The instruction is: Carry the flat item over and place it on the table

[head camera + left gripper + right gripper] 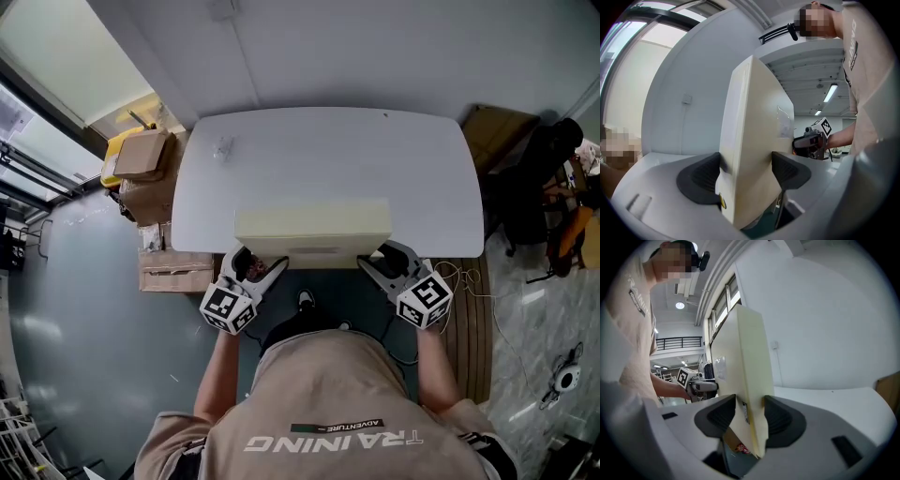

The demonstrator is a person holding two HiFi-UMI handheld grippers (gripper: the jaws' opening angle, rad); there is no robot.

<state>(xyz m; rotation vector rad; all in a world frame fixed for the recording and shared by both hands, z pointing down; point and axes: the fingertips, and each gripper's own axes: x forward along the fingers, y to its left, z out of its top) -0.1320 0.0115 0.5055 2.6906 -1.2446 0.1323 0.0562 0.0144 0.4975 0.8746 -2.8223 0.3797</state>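
Cream flat panel held at near edge of white table, long axis running left to right. Left gripper clamps panel's left end, right gripper its right end, jaws of both pressed against its faces. Bare tabletop lies straight ahead, on far side; both arms equally near. Contact with tabletop unclear.

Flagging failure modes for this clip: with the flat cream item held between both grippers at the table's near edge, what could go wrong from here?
1. The left gripper and right gripper each pinch only one end of the flat item; if either slips, it could twist or drop.
2. In the head view the item lies across the near edge of the table; released there, it might overhang and tip off.
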